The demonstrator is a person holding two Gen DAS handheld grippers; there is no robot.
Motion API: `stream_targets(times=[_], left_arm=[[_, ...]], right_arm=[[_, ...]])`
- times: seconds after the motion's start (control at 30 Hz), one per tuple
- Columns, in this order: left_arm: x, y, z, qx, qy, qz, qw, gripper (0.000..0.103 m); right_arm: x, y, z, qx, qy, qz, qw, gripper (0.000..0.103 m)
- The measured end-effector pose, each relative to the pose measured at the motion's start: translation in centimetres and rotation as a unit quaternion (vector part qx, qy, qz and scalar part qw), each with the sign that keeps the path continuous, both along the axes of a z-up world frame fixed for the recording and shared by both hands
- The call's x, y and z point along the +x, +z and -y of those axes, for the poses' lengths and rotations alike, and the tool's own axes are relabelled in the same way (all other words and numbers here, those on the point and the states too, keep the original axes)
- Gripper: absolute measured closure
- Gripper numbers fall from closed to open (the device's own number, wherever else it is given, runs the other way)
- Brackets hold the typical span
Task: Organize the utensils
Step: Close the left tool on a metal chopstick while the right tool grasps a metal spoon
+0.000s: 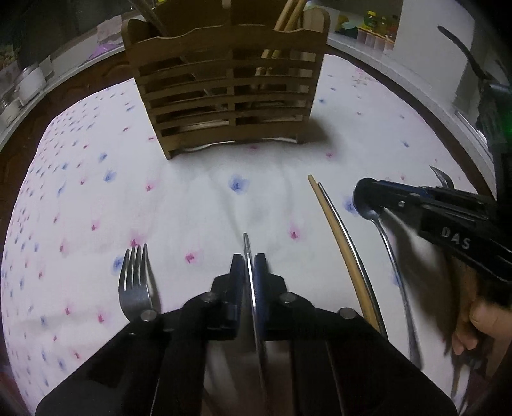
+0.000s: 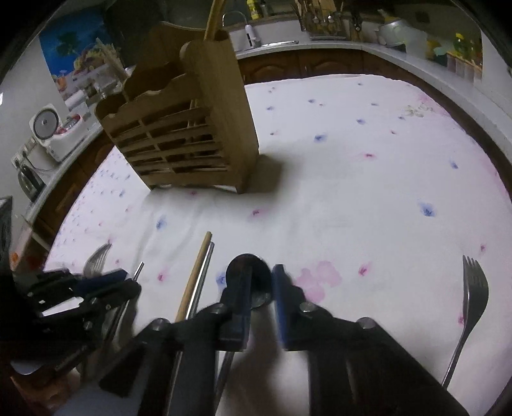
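Note:
My left gripper is shut on a thin metal utensil whose tip sticks out past the pads. The right gripper is low over the cloth, shut on a metal spoon at its bowl. The left wrist view shows that spoon trailing back under the right gripper. A wooden chopstick and a metal chopstick lie side by side between the two grippers. One fork lies left of my left gripper, another fork at the right. The slatted wooden utensil holder stands upright beyond.
A white tablecloth with pink and blue flowers covers the table. Wooden chopsticks stand in the holder. A kitchen counter with jars and a rice cooker surrounds the table. A person's hand holds the right gripper.

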State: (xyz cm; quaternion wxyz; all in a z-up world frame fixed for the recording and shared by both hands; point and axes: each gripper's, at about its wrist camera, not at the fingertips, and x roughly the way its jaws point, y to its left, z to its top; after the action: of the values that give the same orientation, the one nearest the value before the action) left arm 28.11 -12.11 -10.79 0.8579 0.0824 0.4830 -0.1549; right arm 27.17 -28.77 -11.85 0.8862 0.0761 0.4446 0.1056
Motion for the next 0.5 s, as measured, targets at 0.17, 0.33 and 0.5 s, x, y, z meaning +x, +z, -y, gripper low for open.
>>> stream_targets(times=[0.17, 0.33, 0.5], left_arm=[[-0.2, 0.5, -0.7, -0.027, 0.006, -0.001, 0.9996, 0.098], [-1.1, 2.4, -2.5, -0.082, 0.015, 0.007, 0.9965, 0.103], [-3.4, 5.3, -3.7, -0.118, 0.014, 0.028, 0.9925, 0.103]], right_arm=[[-0.9, 1.0, 0.7, 0.007, -0.002, 0.014, 1.000, 0.101], [-2.5, 2.6, 0.8, 0.004, 0.001, 0.035, 0.999, 0.101], [-4.3, 4.6, 1.2, 0.006, -0.004, 0.064, 0.998, 0.101]])
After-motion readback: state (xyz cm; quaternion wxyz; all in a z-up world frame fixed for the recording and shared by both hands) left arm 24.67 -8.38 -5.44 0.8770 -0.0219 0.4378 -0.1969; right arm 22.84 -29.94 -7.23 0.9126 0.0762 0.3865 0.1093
